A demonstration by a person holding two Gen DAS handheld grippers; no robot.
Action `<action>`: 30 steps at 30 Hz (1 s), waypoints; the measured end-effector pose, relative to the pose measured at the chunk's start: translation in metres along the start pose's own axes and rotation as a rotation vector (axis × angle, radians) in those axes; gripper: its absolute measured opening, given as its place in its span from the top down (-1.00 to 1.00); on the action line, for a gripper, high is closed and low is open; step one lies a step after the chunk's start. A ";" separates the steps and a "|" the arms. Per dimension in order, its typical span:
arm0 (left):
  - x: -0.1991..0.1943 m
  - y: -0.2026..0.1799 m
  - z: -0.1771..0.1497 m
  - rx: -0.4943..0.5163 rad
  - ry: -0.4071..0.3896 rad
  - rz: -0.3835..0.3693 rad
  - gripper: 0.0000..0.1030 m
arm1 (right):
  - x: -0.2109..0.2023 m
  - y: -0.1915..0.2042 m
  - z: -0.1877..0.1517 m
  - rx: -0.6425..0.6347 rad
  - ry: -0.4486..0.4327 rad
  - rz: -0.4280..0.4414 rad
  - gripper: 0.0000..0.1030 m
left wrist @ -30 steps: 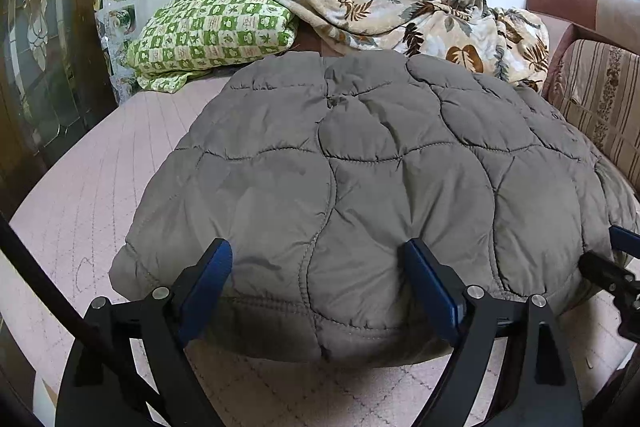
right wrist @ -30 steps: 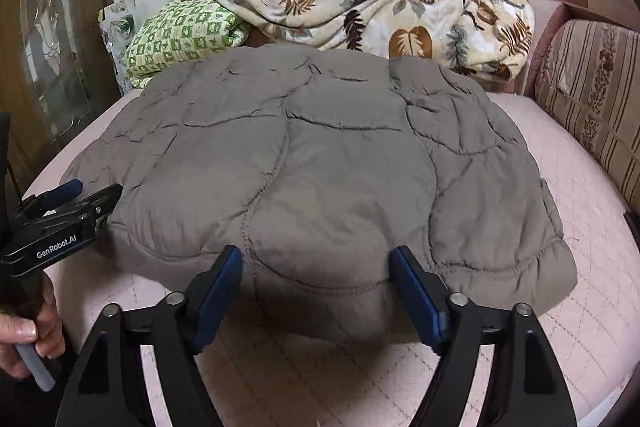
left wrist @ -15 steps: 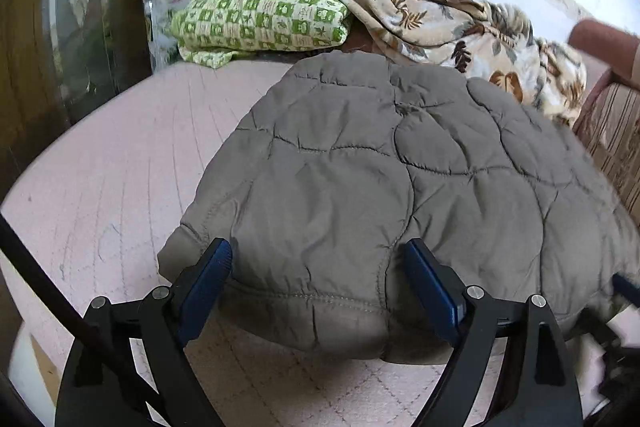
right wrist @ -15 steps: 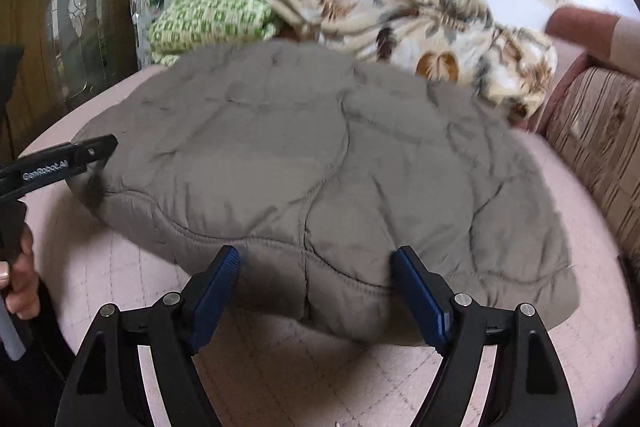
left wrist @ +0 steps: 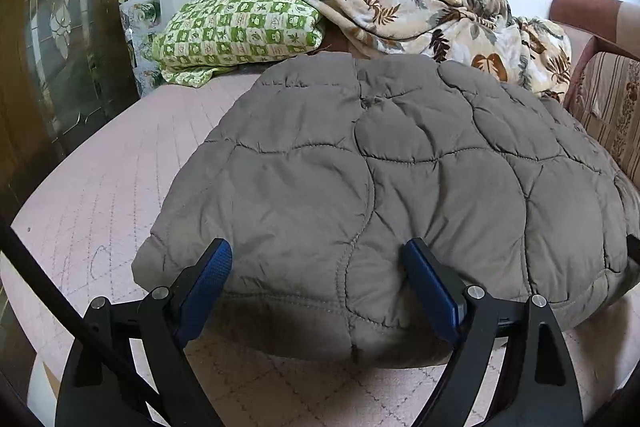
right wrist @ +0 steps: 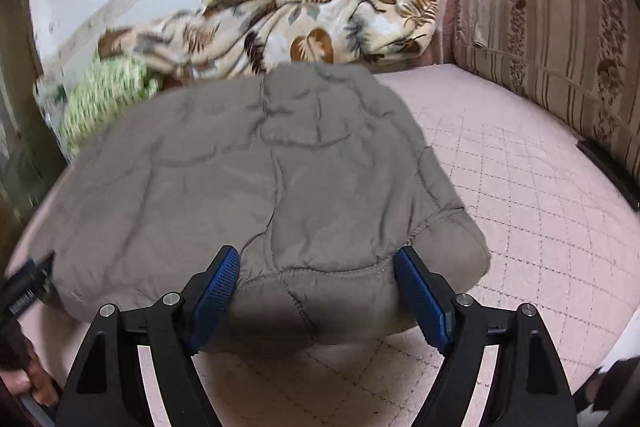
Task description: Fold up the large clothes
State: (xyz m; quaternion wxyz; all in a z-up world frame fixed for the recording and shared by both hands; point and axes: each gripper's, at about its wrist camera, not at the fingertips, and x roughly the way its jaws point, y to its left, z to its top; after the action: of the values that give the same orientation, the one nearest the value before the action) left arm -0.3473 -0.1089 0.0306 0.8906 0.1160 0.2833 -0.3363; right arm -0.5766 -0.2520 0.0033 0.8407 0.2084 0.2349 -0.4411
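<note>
A grey quilted puffer jacket [left wrist: 380, 179] lies flat on a pink quilted mattress [left wrist: 100, 187]. My left gripper [left wrist: 320, 279] is open, its blue pads either side of the jacket's near hem toward the left corner. My right gripper [right wrist: 316, 283] is open over the near hem by the jacket's [right wrist: 256, 179] right corner. Neither holds any fabric. The left gripper's tip [right wrist: 28, 287] shows at the left edge of the right wrist view.
A green checked pillow [left wrist: 236, 31] and a leaf-print blanket [left wrist: 432, 15] lie at the head by the white wall. A striped cushion [right wrist: 552, 47] lines the right side. A dark glass-panelled door [left wrist: 56, 39] stands on the left. Bare mattress [right wrist: 540, 195] shows right of the jacket.
Both grippers stayed open. The left one swung left and back toward the centre along the hem. The right one shifted right toward the jacket's right corner and tilted, with motion blur.
</note>
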 end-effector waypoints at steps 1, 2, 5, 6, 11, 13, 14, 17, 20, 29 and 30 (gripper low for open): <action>-0.002 0.000 0.000 0.002 -0.004 0.003 -0.70 | 0.001 0.004 -0.001 -0.020 -0.006 -0.006 -0.68; -0.005 0.000 0.000 0.001 -0.015 0.009 -0.70 | 0.001 0.004 -0.001 -0.028 -0.009 -0.011 -0.68; -0.024 -0.004 0.002 0.008 -0.094 0.017 -0.70 | -0.014 0.013 0.000 -0.063 -0.099 -0.011 -0.68; -0.028 -0.007 0.002 0.021 -0.104 0.016 -0.70 | -0.020 0.020 -0.001 -0.096 -0.134 0.004 -0.68; -0.026 -0.034 -0.007 0.095 -0.068 -0.017 -0.70 | -0.028 0.061 -0.011 -0.257 -0.179 0.081 -0.68; -0.019 -0.038 -0.009 0.115 -0.049 -0.009 -0.70 | -0.018 0.073 -0.016 -0.300 -0.138 0.096 -0.68; -0.016 -0.037 -0.008 0.113 -0.041 -0.016 -0.70 | -0.012 0.075 -0.018 -0.304 -0.116 0.096 -0.68; -0.011 -0.035 -0.009 0.101 -0.021 -0.033 -0.72 | 0.005 0.074 -0.018 -0.286 -0.053 0.102 -0.68; -0.010 -0.037 -0.011 0.112 -0.022 -0.025 -0.73 | 0.007 0.072 -0.019 -0.281 -0.051 0.103 -0.69; -0.009 -0.039 -0.011 0.116 -0.021 -0.022 -0.74 | 0.008 0.076 -0.026 -0.305 -0.045 0.095 -0.70; -0.009 -0.039 -0.011 0.115 -0.020 -0.022 -0.74 | 0.008 0.076 -0.026 -0.306 -0.045 0.094 -0.70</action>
State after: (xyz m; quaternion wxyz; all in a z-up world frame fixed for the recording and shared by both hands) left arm -0.3834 -0.1287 0.0262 0.8815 0.1603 0.2559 -0.3631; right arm -0.5140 -0.2030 -0.0113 0.8874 0.0790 0.2704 -0.3648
